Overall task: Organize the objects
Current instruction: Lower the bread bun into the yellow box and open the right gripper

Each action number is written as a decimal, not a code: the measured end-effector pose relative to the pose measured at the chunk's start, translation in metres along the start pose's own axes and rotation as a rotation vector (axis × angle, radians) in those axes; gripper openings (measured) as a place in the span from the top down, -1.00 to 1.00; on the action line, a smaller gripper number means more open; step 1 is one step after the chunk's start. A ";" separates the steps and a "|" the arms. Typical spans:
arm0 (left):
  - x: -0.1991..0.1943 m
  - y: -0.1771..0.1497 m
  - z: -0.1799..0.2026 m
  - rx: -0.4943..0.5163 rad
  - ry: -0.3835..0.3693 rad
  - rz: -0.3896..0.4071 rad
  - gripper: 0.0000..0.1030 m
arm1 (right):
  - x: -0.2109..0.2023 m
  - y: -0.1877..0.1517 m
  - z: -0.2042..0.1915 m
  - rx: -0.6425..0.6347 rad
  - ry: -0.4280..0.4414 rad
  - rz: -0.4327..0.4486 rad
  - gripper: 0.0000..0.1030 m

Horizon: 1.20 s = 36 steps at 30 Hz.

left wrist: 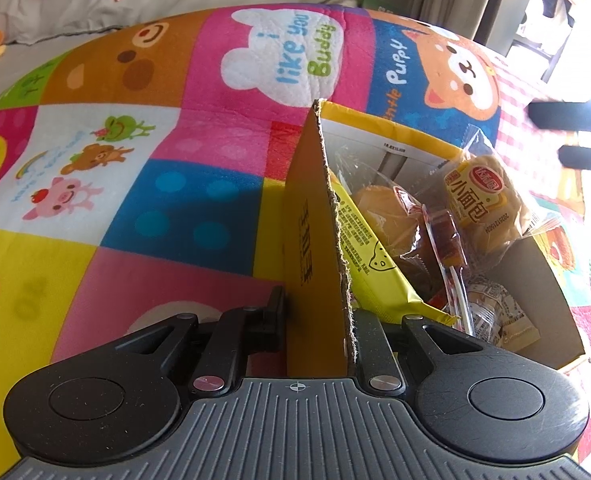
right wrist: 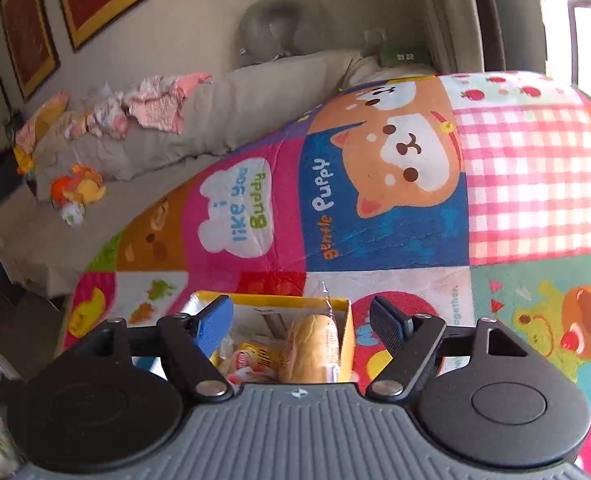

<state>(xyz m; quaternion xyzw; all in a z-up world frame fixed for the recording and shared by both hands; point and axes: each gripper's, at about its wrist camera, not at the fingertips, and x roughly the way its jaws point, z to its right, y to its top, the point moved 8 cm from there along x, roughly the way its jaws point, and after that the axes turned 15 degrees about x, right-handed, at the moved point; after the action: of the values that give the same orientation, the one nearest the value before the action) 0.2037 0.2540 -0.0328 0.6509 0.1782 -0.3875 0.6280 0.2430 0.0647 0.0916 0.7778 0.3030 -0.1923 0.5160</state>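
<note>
From the left wrist camera, the left gripper [left wrist: 319, 320] is clamping the near wall of a yellow cardboard box [left wrist: 315, 216], its jaws closed tight on the torn, corrugated edge that is rising straight up between them. The box is sitting on a bright patchwork play mat [left wrist: 199, 128] printed with cartoon animals and the words "i like you Buddy". Inside the box, a wrapped small bread [left wrist: 483, 204] with a yellow label is leaning against the far right side, another wrapped bun [left wrist: 383, 216] is lying beside it toward the middle, and a yellow snack packet [left wrist: 369, 256] is resting along the held wall. A smaller pale packet [left wrist: 491, 312] is lying low in the near right corner. At the right edge, two dark blurred bars [left wrist: 575, 136] are showing, probably the other gripper's fingers, though the glare is making that uncertain.

From the right wrist camera, the right gripper [right wrist: 301, 320] is hovering above the same box [right wrist: 347, 332], its jaws standing well apart with nothing pressed between them; one finger is carrying a blue pad [right wrist: 215, 328]. Below the gap, a long bread roll in clear wrap [right wrist: 315, 352] is standing inside the box against its right wall. Beyond the mat [right wrist: 375, 220], a grey sofa [right wrist: 215, 120] is holding pink clothes [right wrist: 155, 104] and an orange plush toy [right wrist: 79, 190].
</note>
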 end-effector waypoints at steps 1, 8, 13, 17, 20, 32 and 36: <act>0.000 0.000 0.000 0.000 0.000 0.000 0.67 | 0.005 -0.003 -0.001 -0.028 -0.024 0.000 -0.49; 0.000 0.000 0.000 0.001 -0.002 0.001 0.66 | 0.048 -0.028 0.004 -0.056 -0.090 -0.100 -0.11; 0.000 0.000 0.000 -0.001 -0.003 0.001 0.66 | 0.063 -0.043 0.000 -0.146 -0.147 -0.113 0.09; 0.000 0.000 -0.001 -0.005 -0.010 0.004 0.67 | 0.059 -0.042 -0.002 -0.178 -0.161 -0.087 0.21; 0.000 0.000 0.000 -0.004 -0.005 0.003 0.66 | 0.053 -0.035 0.001 -0.138 -0.137 -0.087 0.23; 0.000 0.000 -0.001 -0.001 -0.001 -0.001 0.66 | 0.028 -0.043 -0.048 -0.318 0.049 -0.035 0.09; 0.000 0.000 -0.001 -0.003 -0.002 0.002 0.66 | 0.018 -0.021 -0.044 -0.202 0.094 -0.024 0.08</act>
<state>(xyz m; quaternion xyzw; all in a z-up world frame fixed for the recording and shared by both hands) 0.2039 0.2547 -0.0331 0.6496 0.1775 -0.3873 0.6297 0.2414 0.1163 0.0836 0.7263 0.3542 -0.1303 0.5745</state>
